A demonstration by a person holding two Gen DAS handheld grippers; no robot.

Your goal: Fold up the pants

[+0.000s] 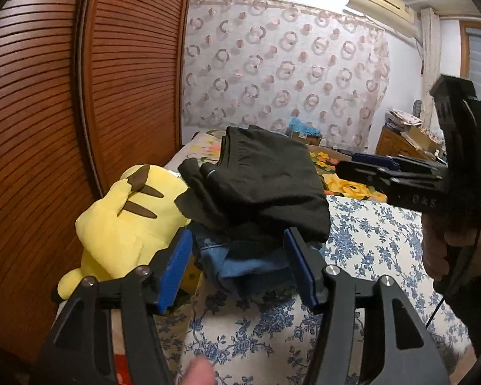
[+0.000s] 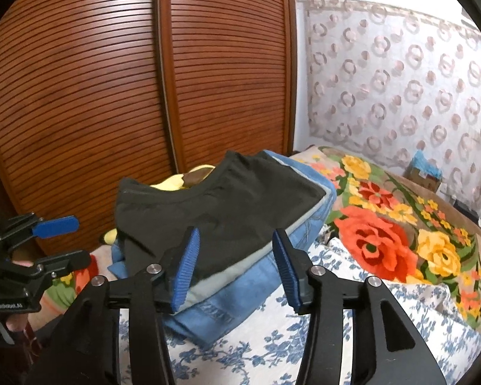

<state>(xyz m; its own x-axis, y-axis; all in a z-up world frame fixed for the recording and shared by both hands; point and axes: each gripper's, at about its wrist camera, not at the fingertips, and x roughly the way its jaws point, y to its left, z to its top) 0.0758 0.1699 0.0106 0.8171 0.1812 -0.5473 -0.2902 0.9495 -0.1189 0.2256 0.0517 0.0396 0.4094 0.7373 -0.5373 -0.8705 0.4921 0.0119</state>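
Observation:
Folded black pants (image 1: 259,186) lie on top of a stack of folded blue jeans (image 1: 250,263) on the bed; they also show in the right wrist view (image 2: 215,205), above the jeans (image 2: 240,292). My left gripper (image 1: 237,266) is open and empty, its fingers on either side of the stack's near edge. My right gripper (image 2: 234,263) is open and empty just in front of the stack. The right gripper also shows in the left wrist view (image 1: 368,168), and the left gripper in the right wrist view (image 2: 67,240).
A yellow plush toy (image 1: 128,221) lies left of the stack against the brown louvred wardrobe (image 1: 64,112). The bed has a blue floral sheet (image 1: 368,243) and a bright flower blanket (image 2: 384,224). A patterned curtain (image 1: 282,73) hangs behind.

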